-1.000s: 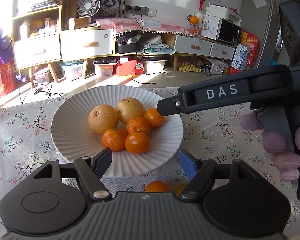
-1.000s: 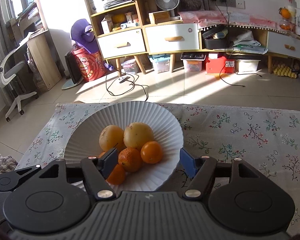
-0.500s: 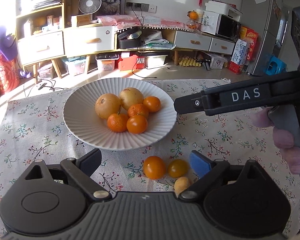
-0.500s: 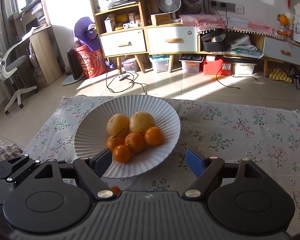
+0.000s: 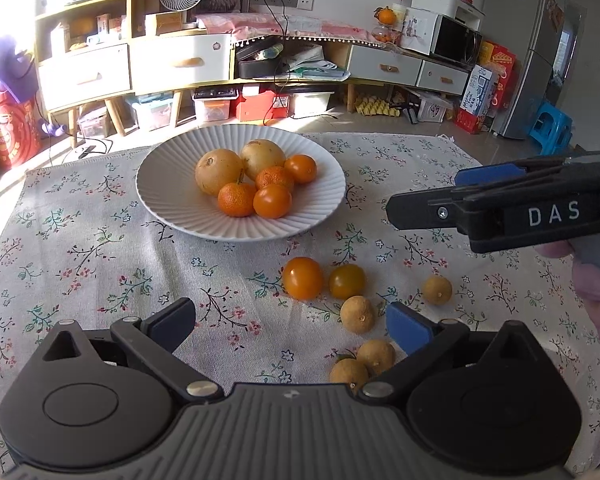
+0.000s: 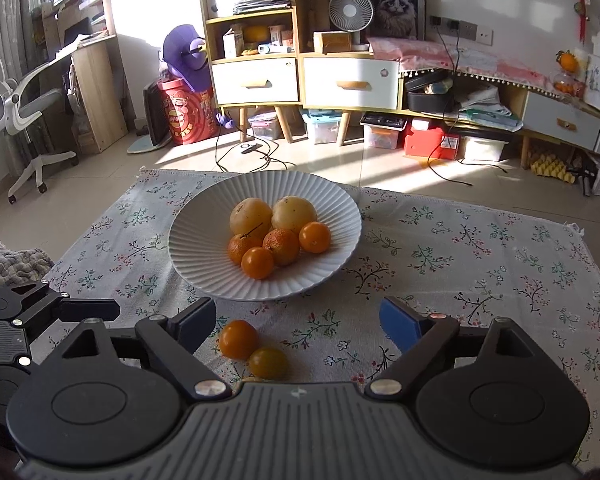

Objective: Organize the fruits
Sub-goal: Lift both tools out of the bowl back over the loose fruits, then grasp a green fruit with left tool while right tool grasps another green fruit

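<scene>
While six fruits are sitting bunched in the plate, the rest are lying loose on the cloth of the worktop. In the plate, two pale yellow fruits are resting at the back, with four oranges touching in front of them. Near the plate's front rim, an orange tomato and a darker tomato are lying just beside each other, and four small tan fruits are lying closer to the camera, two of them partly hidden by the left hand-held gripper. That gripper's jaws are standing wide apart with nothing between them, above the loose fruit. The right hand-held gripper is likewise gaping and holding nothing. Bare cloth is stretching to the left of the plate and to the far right edge. Compared with a second ago, both grippers are pulling back from the plate, bringing the loose fruit into sight.
</scene>
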### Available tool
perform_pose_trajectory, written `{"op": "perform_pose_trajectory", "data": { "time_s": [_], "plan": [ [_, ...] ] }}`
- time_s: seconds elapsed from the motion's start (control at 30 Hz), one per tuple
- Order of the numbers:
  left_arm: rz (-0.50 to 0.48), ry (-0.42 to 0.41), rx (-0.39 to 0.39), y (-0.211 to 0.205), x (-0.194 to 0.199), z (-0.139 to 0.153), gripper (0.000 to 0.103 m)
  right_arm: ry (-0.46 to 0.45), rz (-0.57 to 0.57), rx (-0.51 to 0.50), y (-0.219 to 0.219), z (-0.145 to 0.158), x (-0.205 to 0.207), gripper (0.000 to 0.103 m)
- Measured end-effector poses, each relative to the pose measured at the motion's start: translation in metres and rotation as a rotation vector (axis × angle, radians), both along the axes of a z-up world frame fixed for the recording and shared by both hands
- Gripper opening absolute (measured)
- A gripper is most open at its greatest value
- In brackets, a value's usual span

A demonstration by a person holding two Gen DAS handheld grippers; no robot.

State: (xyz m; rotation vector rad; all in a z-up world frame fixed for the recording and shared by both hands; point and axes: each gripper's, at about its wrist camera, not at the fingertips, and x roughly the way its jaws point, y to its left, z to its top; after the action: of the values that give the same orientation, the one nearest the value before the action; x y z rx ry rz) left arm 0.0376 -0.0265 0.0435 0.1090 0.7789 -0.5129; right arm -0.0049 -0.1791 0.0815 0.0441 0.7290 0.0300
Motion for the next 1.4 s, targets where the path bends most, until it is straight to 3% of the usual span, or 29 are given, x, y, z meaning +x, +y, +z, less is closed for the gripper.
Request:
{"op": "perform_pose_trajectory", "data": {
  "time_s": [0.73, 1.2, 1.4],
  "plan": [
    [0.046, 0.035, 0.047, 0.026, -0.021, -0.016, 0.096, 0.069, 0.046, -0.020, -0.007, -0.019, -0.039, 0.097],
    [-0.022, 0.051, 0.097, 0.008, -0.036, -0.030, 0.096, 0.146, 0.056, -0.059, -0.015, -0.037, -0.055, 0.097],
    [-0.042, 0.061, 0.070, 0.007, -0.042, -0.024, 0.096, 0.172, 0.047, -0.048, -0.021, -0.039, -0.056, 0.097]
  ]
}}
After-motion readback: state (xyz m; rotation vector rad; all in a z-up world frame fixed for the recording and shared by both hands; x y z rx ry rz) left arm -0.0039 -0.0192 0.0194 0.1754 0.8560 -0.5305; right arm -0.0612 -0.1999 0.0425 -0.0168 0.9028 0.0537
